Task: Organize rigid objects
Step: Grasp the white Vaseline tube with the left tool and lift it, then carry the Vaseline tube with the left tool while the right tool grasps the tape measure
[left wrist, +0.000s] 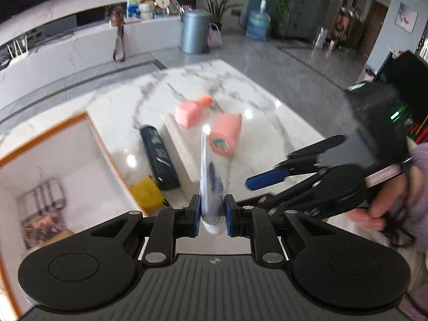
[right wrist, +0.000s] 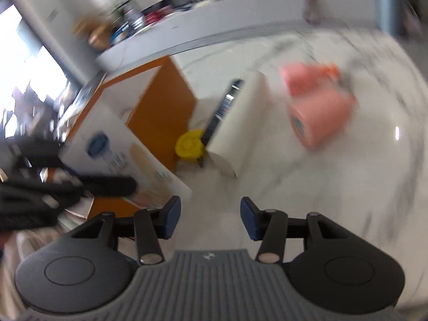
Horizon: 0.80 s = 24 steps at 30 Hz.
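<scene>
Surface: white grey-veined marble table [left wrist: 112, 107], glossy | orange-rimmed box [left wrist: 88, 123] at left edge | left gripper [left wrist: 212, 215] clamped on white tube [left wrist: 211, 176], held above table beside box | right gripper [right wrist: 210, 218] spread wide, holding nothing | room: grey bin [left wrist: 194, 30], water jug [left wrist: 259, 22], plants beyond

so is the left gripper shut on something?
Shut: the left gripper pads clamp a white tube; the right gripper is open, holding nothing.
</scene>
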Motion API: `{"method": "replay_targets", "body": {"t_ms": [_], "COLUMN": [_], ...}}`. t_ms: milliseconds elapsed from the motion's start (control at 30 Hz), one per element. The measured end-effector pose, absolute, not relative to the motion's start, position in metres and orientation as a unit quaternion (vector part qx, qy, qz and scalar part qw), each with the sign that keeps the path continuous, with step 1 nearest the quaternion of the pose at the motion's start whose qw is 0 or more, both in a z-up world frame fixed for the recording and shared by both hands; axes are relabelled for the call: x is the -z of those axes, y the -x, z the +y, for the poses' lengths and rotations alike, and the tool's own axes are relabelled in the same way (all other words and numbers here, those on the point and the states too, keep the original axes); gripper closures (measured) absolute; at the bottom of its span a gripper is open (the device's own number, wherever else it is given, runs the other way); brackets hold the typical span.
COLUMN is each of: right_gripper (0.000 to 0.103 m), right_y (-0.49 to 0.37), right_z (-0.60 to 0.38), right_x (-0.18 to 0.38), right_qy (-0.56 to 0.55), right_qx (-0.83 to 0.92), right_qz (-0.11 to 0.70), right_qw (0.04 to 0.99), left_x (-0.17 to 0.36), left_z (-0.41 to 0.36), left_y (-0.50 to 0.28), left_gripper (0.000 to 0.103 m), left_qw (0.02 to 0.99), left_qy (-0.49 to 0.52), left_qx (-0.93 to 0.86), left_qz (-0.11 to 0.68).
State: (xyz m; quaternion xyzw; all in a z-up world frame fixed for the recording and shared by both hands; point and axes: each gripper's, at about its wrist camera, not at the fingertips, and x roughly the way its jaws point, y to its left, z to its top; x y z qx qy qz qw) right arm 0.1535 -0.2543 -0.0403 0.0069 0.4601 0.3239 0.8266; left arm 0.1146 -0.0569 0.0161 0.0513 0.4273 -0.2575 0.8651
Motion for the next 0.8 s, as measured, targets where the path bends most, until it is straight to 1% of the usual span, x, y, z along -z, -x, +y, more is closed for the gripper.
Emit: {"method": "replay_targets", "body": {"t_ms": [133,267,367,400,433,567,633,700,800], "right_gripper": [0.051,0.051,0.047,0.042,0.040,0.040,0.036,0.033,0.033], "right_y": [-0.165,-0.176,-0.187,-0.189,-0.191,-0.198,-0.204,-0.211,-0.223], "right_z": [-0.223,-0.196,-0.178,-0.171,-0.164,-0.137,-0.125,-0.114,-0.099], "right_x": [0.034,0.037,0.042,0.044,0.047,0.060,0.067,0.074,0.082], "right_qy": [0.085,0.198,0.260,0.279,0.299,0.371,0.401,0.421,0.439], "right_qx": [-0.384,-0.431,-0.468,-0.477,-0.484,-0.513,-0.520,-0.525,-0.533], "right_qz": [0.431,0.396,0.382,0.379,0.373,0.344,0.331,0.331,0.339], "right_qw": [0.812,0.786,0.753,0.742,0.733,0.693,0.678,0.662,0.639], "left_x": [-0.042,-0.049,-0.041,-0.036,-0.031,-0.012,-0.007,0.001,0.012], "left_z": [-0.025,0.006,0.023,0.029,0.035,0.059,0.072,0.083,0.099], "left_y": [-0.117,-0.121,-0.124,-0.123,-0.123,-0.120,-0.117,-0.119,-0.122], "left_gripper": [0.083,0.083,0.083,0.083,0.083,0.083,0.083,0.083,0.083], "left_qw": [0.874,0.875,0.869,0.866,0.863,0.853,0.853,0.853,0.851], "left_qy": [-0.034,-0.030,-0.030,-0.030,-0.028,-0.030,-0.037,-0.039,-0.031], "left_qx": [0.245,0.221,0.212,0.212,0.213,0.212,0.209,0.200,0.186], "left_qz": [0.419,0.429,0.446,0.451,0.457,0.476,0.477,0.481,0.490]}}
